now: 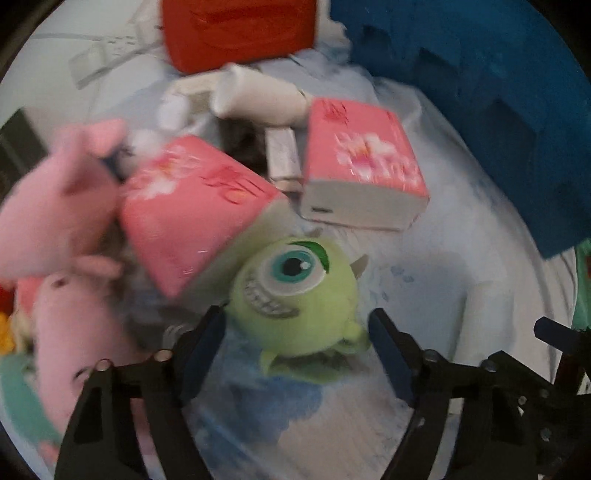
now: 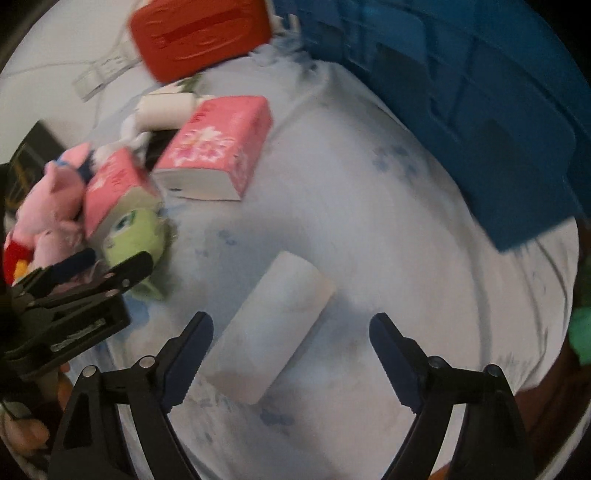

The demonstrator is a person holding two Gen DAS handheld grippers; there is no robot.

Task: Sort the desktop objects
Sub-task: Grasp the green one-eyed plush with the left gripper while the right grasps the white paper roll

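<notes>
A green one-eyed plush [image 1: 295, 291] lies on the pale cloth, partly under a tilted pink tissue pack [image 1: 192, 214]. My left gripper [image 1: 295, 326] is open with its fingers on either side of the plush, very close to it; a firm press does not show. The right wrist view shows the same plush [image 2: 136, 236] with the left gripper [image 2: 107, 275] at it. A white oblong pack [image 2: 273, 328] lies flat on the cloth. My right gripper [image 2: 291, 325] hangs open above it, one finger on each side, not touching.
A second pink tissue pack [image 1: 364, 170] lies behind the plush. Pink plush toys [image 1: 59, 206] crowd the left. A red box [image 1: 240, 29], a white tube [image 1: 258, 96] and a white power strip [image 1: 96, 59] sit at the back. A blue crate [image 2: 480, 110] fills the upper right.
</notes>
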